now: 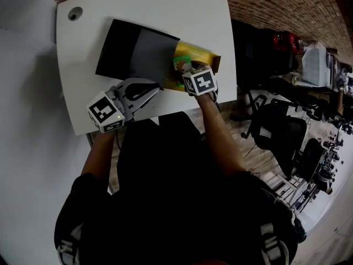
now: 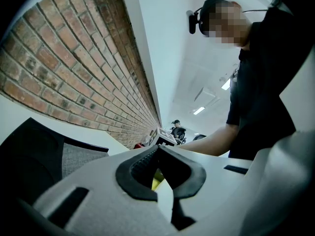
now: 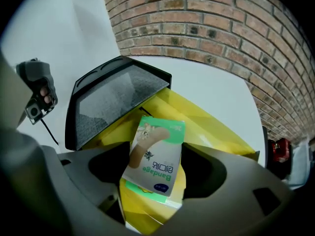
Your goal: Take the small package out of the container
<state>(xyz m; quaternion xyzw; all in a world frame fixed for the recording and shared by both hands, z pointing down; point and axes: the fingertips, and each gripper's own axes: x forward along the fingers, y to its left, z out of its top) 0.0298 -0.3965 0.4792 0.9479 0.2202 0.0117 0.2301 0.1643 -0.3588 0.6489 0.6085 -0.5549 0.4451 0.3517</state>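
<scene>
White table (image 1: 209, 15) with rounded corners and a cable hole (image 1: 75, 13) in the far left corner. Brick wall (image 1: 265, 4) runs behind the far edge. To the right is wood-look floor with black office chairs (image 1: 281, 131) and more desks further off. On the table's near right part sits the yellow container (image 1: 205, 54), with a black lid (image 1: 138, 51) that has a grey textured panel spread out to its left and partly over it. The small package (image 3: 155, 151), a green and white bandage pack, is over the near end of the container's yellow inside, between the jaws of the right gripper (image 3: 152, 168). Those jaws stand wide and close on its two long edges, so it is gripped. The printed face is up toward the camera. The long axis runs near to far, leaning a little right at the far end. The print reads upside down from the gripper, so the pack's top end points near, toward the person. A green edge shows under its near end; cannot tell if that is a second pack. The left gripper (image 2: 157, 149) lies level at the near left edge of the container, beside the lid, jaws closed with tips meeting. A sliver of yellow shows in the gap behind the tips, and I cannot tell whether anything is pinched.
</scene>
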